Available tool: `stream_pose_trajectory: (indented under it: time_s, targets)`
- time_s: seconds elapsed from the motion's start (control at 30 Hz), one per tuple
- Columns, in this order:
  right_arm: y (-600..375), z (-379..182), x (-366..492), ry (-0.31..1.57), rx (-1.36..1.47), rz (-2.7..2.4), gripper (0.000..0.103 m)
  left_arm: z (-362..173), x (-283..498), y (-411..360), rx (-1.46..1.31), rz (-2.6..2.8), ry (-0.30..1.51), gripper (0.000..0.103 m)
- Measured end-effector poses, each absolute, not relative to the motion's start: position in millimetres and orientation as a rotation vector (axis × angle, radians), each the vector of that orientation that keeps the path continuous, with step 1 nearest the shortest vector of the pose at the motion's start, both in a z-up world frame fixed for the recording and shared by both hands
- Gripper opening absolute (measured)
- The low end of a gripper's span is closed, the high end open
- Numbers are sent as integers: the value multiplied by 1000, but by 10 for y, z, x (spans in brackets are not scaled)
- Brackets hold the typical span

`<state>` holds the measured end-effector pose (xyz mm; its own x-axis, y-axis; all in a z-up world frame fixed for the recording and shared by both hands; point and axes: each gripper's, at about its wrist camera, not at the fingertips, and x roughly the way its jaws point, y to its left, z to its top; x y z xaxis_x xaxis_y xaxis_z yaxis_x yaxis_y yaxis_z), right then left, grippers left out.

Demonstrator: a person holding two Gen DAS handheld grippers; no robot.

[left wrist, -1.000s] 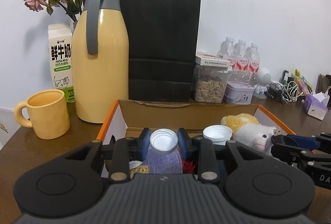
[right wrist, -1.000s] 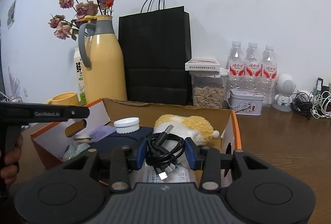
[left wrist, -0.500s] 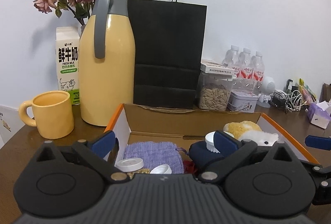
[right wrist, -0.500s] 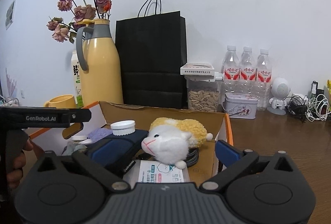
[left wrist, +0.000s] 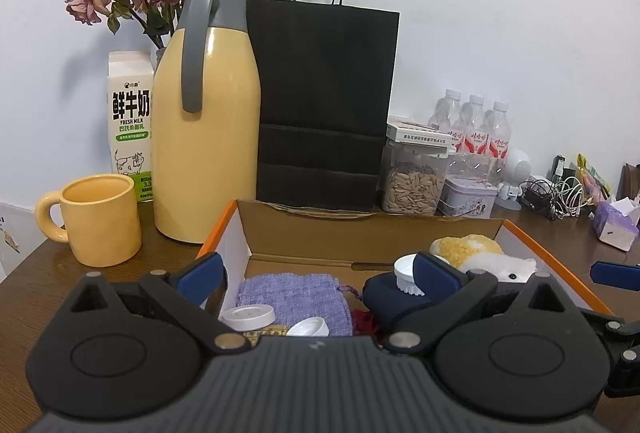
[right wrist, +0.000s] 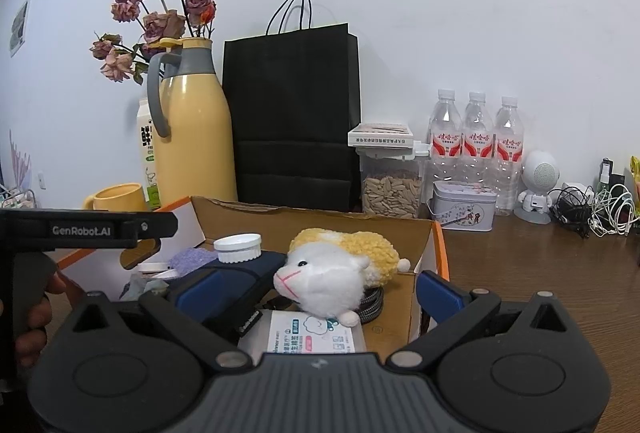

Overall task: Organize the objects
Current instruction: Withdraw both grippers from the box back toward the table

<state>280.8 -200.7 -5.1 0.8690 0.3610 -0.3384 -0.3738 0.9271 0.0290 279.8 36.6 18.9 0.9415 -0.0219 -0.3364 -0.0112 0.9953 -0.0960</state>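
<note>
Both tools hovered over the open cardboard box (left wrist: 368, 233) on the brown tabletop (right wrist: 540, 273). The left hand-held gripper (left wrist: 316, 275) stood released, its blue pads spread wide after just opening, with nothing pressed between them. Below it in the box lay a purple knitted pouch (left wrist: 292, 293), a white-capped bottle (left wrist: 249, 317) on its side and a loose white cap (left wrist: 308, 328). A dark blue pouch (left wrist: 384, 297) sat to the right with a ribbed white lid (left wrist: 405, 273) on top.

The right hand-held gripper (right wrist: 320, 291) was likewise released, its jaws having just swung apart and gripping nothing. Between its pads in the box rested a white and yellow plush hamster (right wrist: 332, 273), lying over a coiled black cable (right wrist: 372, 307) and touching a white tissue packet (right wrist: 312, 337).

Behind the box stood a yellow thermos jug (left wrist: 204, 137), a yellow mug (left wrist: 100, 219), a milk carton (left wrist: 130, 113), a black paper bag (left wrist: 324, 101), a jar of seeds (left wrist: 412, 181) and three water bottles (right wrist: 476, 141). In the right wrist view, a hand (right wrist: 30, 317) held the left tool's handle.
</note>
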Motion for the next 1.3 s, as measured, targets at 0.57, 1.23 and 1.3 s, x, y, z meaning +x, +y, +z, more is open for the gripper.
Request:
stream_pose_trajectory:
  time_s: [0.57,1.23,1.3]
  targets:
    - [-1975,36,2659,306,-61,385,103,255,2552,346,-105,25,282,103]
    - [-1936,8,2233,276,-122,384,103,155,1982,435,-130,68,320,103]
    - [-1944,-22,2175,283,-122,382,103,128,1935,441,-130,71,339,103]
